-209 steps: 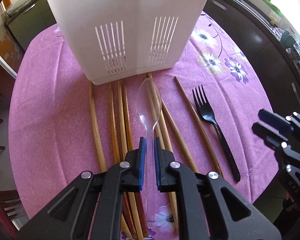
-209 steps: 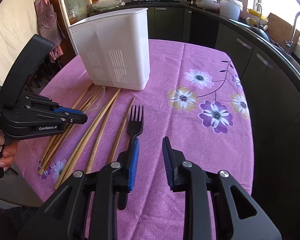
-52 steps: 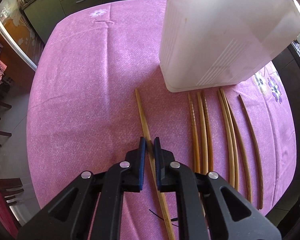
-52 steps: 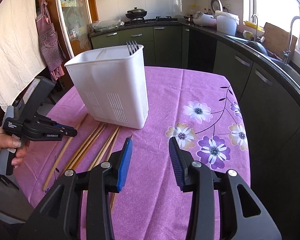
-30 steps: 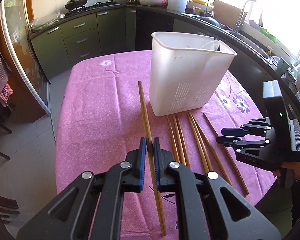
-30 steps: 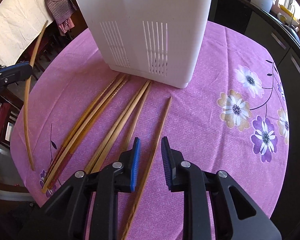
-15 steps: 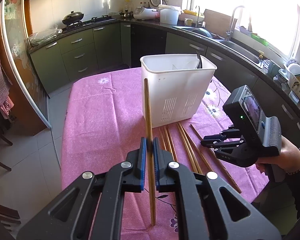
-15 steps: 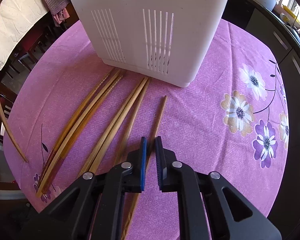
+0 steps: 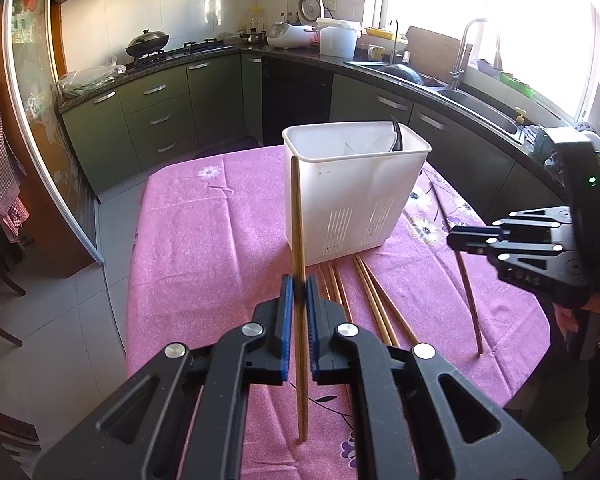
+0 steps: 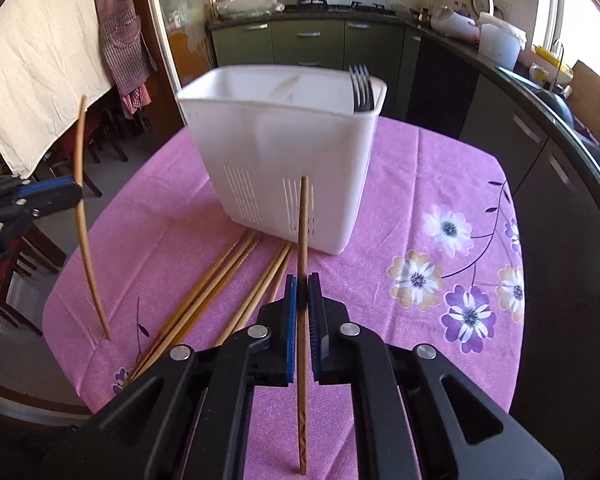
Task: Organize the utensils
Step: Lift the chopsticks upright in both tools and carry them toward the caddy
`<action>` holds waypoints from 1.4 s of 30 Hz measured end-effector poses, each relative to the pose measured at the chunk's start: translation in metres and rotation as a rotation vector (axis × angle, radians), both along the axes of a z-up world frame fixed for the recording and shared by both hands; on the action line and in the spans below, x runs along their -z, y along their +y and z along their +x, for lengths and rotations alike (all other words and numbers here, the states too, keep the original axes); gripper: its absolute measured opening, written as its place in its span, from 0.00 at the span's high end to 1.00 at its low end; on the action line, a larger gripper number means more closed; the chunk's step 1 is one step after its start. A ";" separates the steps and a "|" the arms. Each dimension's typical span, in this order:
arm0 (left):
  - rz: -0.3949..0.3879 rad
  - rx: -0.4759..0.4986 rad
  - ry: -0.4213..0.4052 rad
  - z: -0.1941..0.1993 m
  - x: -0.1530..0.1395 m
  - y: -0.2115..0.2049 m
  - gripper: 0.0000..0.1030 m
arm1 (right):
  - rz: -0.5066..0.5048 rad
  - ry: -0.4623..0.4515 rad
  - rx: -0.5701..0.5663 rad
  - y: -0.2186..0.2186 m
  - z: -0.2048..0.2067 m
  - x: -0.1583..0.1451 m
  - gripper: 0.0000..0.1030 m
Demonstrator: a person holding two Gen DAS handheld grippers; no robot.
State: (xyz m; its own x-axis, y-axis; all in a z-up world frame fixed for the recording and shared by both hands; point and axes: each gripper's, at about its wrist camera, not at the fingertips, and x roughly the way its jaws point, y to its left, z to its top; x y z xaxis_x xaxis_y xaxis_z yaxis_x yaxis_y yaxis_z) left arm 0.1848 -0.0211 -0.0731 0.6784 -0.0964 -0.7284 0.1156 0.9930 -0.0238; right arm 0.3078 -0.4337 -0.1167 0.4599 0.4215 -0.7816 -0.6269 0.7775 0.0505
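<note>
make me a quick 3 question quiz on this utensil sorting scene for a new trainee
1. True or false: each gripper has its jaws shut on one chopstick.
2. What already stands in the white utensil holder? A) black fork B) metal whisk C) red ladle
3. What covers the table?

Key
1. True: the left gripper clamps the light chopstick, and the right gripper clamps the darker chopstick.
2. A, the black fork.
3. A pink floral tablecloth, with loose chopsticks lying on it.
</note>
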 end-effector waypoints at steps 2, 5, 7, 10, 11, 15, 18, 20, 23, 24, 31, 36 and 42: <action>0.002 0.002 -0.005 -0.001 -0.002 0.000 0.93 | 0.032 -0.031 0.003 -0.010 -0.010 -0.015 0.94; 0.000 0.009 -0.016 -0.005 -0.004 0.000 0.95 | 0.061 -0.057 0.011 -0.027 -0.024 -0.027 0.94; -0.006 0.011 -0.023 -0.009 -0.006 0.001 0.95 | 0.077 -0.064 0.018 -0.038 -0.036 -0.030 0.94; -0.012 0.014 -0.034 -0.016 -0.008 0.003 0.95 | 0.100 -0.067 0.028 -0.053 -0.053 -0.030 0.94; -0.014 0.015 -0.034 -0.019 -0.008 0.003 0.95 | 0.105 -0.066 0.029 -0.057 -0.058 -0.029 0.94; -0.013 0.012 0.015 -0.016 -0.001 0.006 0.95 | 0.119 -0.061 0.047 -0.069 -0.062 -0.028 0.94; -0.032 -0.015 0.117 0.005 0.017 0.012 0.95 | 0.128 -0.059 0.054 -0.073 -0.062 -0.028 0.94; -0.041 -0.034 0.193 0.022 0.033 0.014 0.94 | 0.136 -0.057 0.054 -0.074 -0.061 -0.028 0.94; -0.027 -0.047 0.277 0.048 0.059 0.012 0.92 | 0.150 -0.057 0.051 -0.076 -0.060 -0.030 0.94; -0.016 -0.059 0.297 0.058 0.067 0.011 0.90 | 0.154 -0.056 0.049 -0.076 -0.060 -0.030 0.94; 0.003 -0.133 0.425 0.105 0.115 0.013 0.80 | 0.163 -0.057 0.049 -0.082 -0.064 -0.033 0.94; 0.018 -0.132 0.454 0.113 0.127 0.008 0.81 | 0.170 -0.054 0.058 -0.086 -0.062 -0.032 0.94; 0.025 -0.112 0.440 0.105 0.120 0.006 0.93 | 0.183 -0.055 0.050 -0.084 -0.064 -0.034 0.94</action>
